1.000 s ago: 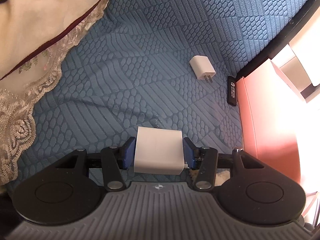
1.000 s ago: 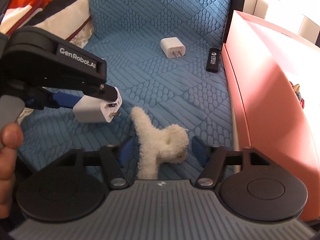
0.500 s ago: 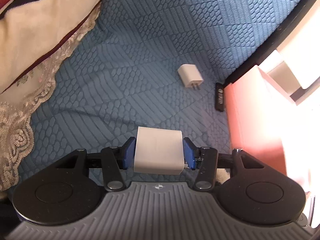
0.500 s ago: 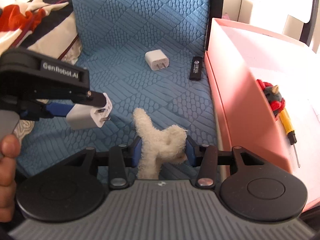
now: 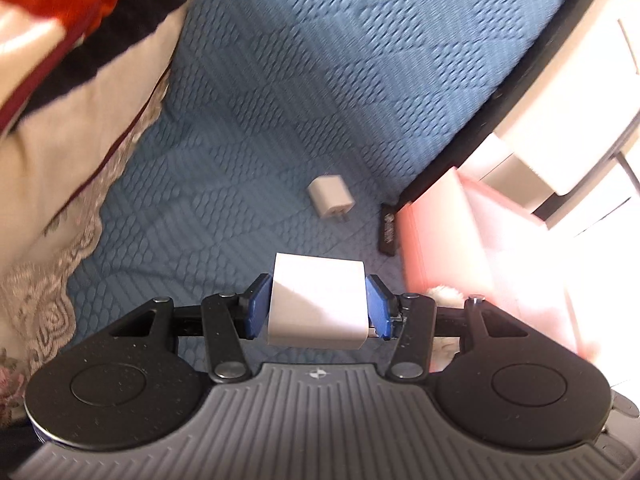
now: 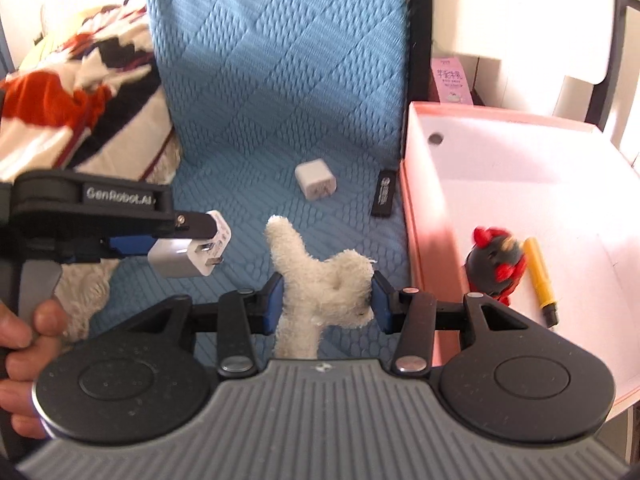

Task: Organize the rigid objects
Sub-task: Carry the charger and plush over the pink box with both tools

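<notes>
My left gripper (image 5: 318,306) is shut on a white charger block (image 5: 318,300), held above the blue quilted mattress (image 5: 300,100); it also shows in the right wrist view (image 6: 188,258). My right gripper (image 6: 327,300) is shut on a white plush toy (image 6: 320,284), lifted beside the pink box (image 6: 416,208). A second white charger (image 6: 315,179) and a black USB stick (image 6: 383,198) lie on the mattress near the box. The charger (image 5: 331,201) and stick (image 5: 388,230) also show in the left wrist view.
The pink box (image 5: 440,240) holds a black-and-red toy (image 6: 494,264) and a yellow pen (image 6: 540,276). A patterned blanket (image 6: 72,120) lies at the left, with a lace edge (image 5: 48,300). White furniture (image 5: 560,120) stands beyond the bed's dark edge.
Both grippers have risen and tilted up, each still gripping its object. The right gripper closed on the plush toy and lifted it; the box's inside has come into view.
</notes>
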`<state>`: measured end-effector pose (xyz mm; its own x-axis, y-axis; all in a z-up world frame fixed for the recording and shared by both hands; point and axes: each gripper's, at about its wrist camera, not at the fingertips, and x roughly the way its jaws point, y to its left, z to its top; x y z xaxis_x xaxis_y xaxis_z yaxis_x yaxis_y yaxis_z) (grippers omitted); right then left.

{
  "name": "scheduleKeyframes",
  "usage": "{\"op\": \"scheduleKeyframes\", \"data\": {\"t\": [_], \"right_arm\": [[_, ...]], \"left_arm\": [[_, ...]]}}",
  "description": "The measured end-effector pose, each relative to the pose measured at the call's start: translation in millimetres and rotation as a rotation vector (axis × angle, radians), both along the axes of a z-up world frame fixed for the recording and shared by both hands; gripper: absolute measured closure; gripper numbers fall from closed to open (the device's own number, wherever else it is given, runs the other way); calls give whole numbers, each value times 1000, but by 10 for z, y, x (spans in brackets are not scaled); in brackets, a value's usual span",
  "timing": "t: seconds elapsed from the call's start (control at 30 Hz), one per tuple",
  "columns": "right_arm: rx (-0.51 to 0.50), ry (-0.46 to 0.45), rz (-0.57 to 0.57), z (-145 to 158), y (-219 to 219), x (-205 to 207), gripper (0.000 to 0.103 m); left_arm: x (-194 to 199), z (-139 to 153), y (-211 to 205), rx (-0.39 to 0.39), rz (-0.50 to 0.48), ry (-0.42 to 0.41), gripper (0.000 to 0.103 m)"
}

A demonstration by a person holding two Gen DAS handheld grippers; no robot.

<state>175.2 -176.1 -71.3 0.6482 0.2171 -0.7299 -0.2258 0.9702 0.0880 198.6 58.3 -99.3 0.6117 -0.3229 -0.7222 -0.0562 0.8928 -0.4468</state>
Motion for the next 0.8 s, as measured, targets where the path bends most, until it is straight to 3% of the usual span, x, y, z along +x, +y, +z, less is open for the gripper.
{"op": "scheduleKeyframes", "data": {"t": [0.4, 0.8], "right_arm": [[23, -102, -15, 642, -447, 132, 55], [1, -162, -58, 921, -1003, 158, 55]], "left_arm": [[86, 649, -427, -13, -51, -101, 46], [195, 886, -1098, -28, -117, -111, 46]]}}
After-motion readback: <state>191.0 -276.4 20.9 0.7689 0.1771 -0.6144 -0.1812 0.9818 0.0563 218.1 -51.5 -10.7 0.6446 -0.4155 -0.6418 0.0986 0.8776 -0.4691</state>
